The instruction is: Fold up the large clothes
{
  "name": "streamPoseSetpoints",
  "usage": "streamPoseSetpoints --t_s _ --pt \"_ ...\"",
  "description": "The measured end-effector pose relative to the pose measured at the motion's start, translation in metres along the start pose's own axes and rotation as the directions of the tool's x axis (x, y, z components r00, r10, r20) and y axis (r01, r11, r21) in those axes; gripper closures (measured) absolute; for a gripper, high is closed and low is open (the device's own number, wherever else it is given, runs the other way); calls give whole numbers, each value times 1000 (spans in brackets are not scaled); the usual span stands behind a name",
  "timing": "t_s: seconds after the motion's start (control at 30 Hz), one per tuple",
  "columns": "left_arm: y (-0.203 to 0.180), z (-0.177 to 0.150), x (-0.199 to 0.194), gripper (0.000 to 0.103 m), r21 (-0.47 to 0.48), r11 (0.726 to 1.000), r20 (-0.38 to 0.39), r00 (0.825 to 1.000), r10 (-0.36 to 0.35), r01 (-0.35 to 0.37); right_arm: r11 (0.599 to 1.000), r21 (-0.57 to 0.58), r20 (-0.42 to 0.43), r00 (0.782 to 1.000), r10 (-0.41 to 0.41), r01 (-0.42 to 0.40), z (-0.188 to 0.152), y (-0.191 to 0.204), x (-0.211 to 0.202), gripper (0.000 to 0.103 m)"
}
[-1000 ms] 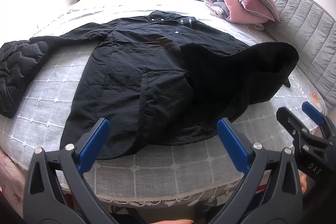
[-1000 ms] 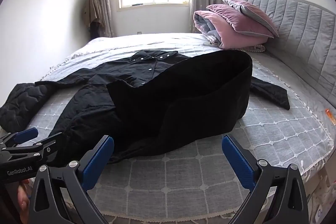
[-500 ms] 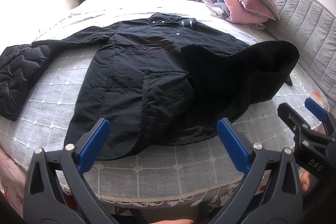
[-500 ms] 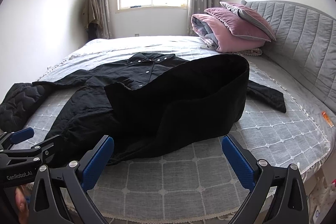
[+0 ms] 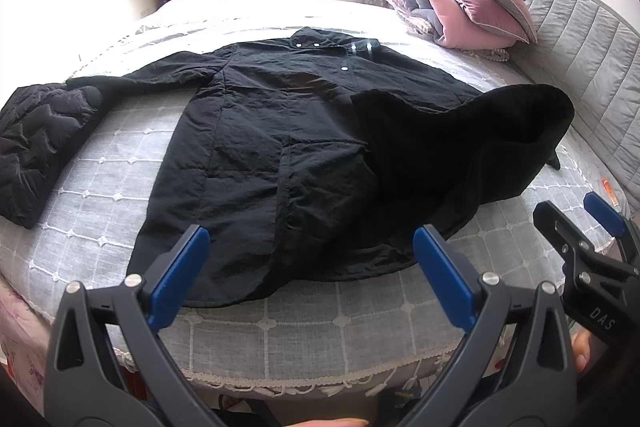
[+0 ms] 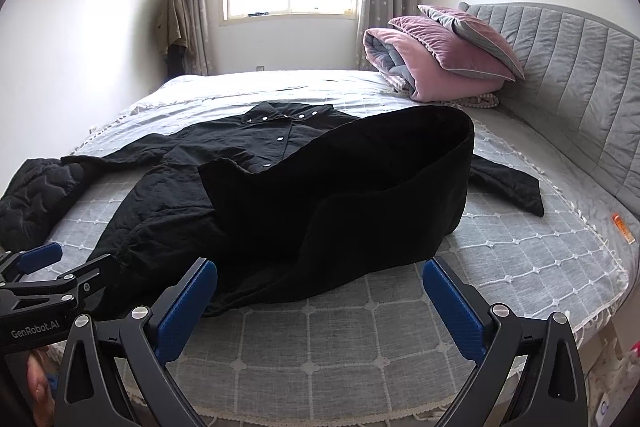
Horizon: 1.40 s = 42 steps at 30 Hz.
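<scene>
A large black coat (image 5: 280, 147) lies spread on the bed, collar toward the window, its right front panel flipped over to show a fleecy black lining (image 5: 472, 147). It also shows in the right wrist view (image 6: 320, 195). My left gripper (image 5: 308, 275) is open and empty, just short of the coat's hem. My right gripper (image 6: 320, 307) is open and empty, near the hem's right side. Each gripper shows at the edge of the other's view: the right one (image 5: 576, 223) and the left one (image 6: 64, 263).
The bed (image 5: 320, 323) has a grey grid-pattern cover with a fringed front edge. A second black quilted jacket (image 5: 36, 143) lies at the left. Pink and grey pillows (image 6: 440, 59) sit by the padded headboard (image 6: 580, 83). A small orange item (image 6: 624, 227) lies at right.
Both grippers have shifted slightly, tilting the views a little. The coat has not moved and both grippers stay open.
</scene>
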<state>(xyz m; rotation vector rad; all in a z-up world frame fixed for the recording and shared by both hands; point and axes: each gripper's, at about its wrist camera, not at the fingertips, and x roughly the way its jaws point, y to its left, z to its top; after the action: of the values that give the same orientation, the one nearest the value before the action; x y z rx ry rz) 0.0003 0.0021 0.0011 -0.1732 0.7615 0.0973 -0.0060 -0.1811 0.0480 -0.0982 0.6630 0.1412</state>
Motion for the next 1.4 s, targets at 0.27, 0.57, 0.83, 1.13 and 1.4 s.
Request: streamPoseSetpoints --t_s 0.27,0.57,0.83,1.13,1.4 --pt "-1 0 2 1 48 997 -47 996 69 -67 1000 -2 12 1000 -14 14 1 -1 -1 0" --pt "-1 -2 5 1 38 997 -47 997 66 -64 1000 17 9 1000 -4 3 1 -5 0 0" --pt "5 -4 13 1 23 997 -52 996 71 -70 999 19 1 999 -32 32 0 -8 7 0" --pt "34 0 15 1 -41 995 -56 994 91 -93 985 119 12 991 -130 128 16 -40 29 0" --pt "32 -5 39 1 31 993 -75 991 114 -112 973 162 -39 987 -158 162 52 -49 74 0"
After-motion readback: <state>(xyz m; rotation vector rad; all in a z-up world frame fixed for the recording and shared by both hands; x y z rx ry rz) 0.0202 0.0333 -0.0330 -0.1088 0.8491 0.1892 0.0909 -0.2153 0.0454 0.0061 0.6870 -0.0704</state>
